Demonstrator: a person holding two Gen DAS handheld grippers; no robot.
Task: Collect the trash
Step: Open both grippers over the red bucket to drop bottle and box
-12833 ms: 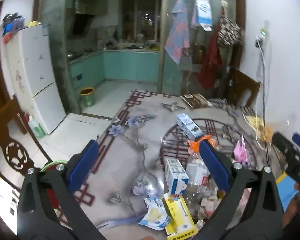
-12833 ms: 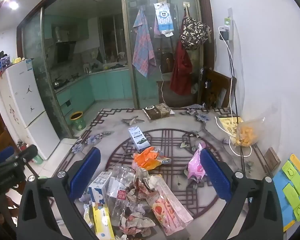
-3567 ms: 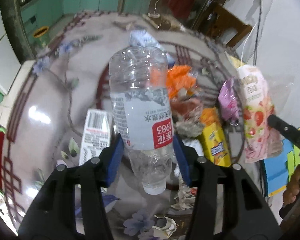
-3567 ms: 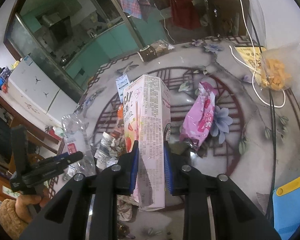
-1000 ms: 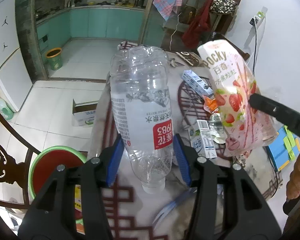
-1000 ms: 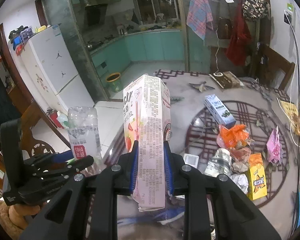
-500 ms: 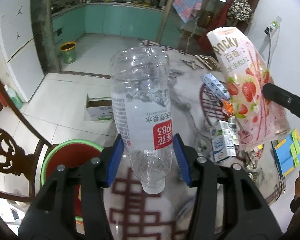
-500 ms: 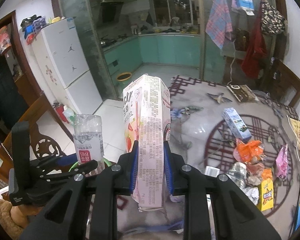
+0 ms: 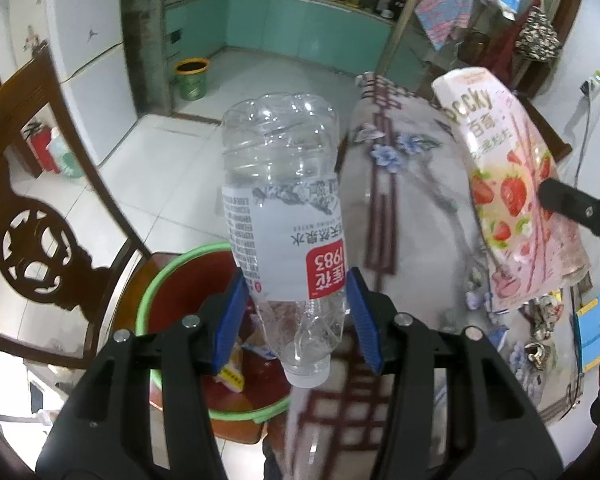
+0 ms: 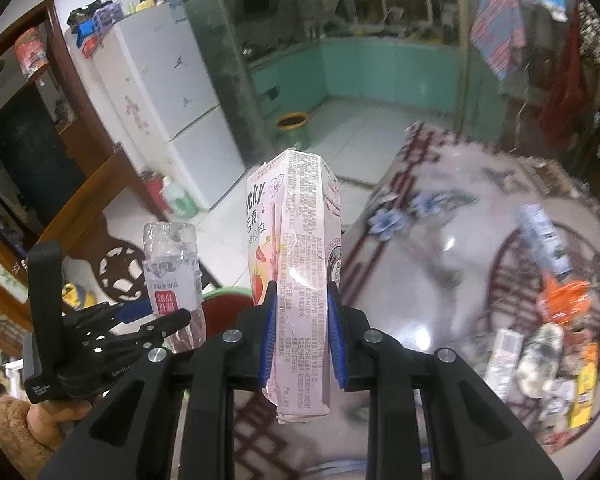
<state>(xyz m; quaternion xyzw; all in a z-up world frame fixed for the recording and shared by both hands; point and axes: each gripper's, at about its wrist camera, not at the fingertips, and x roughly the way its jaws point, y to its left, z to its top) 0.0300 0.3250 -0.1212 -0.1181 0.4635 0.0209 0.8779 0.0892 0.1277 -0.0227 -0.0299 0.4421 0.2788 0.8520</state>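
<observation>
Bottle (image 9: 284,216) in left tongs (image 9: 296,316), bin (image 9: 172,284) below, chair (image 9: 32,216) beside

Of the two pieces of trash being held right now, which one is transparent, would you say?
The plastic water bottle in the left gripper, held cap-down; you see through it. The pink strawberry Pocky box in the right gripper is opaque.

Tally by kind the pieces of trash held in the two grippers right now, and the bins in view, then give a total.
Plastic bottles: 1, the clear bottle in the left gripper
Snack boxes: 1, the pink Pocky box in the right gripper
Bins: 2, the green-rimmed red bin and the small green bin
Total: 4
</observation>
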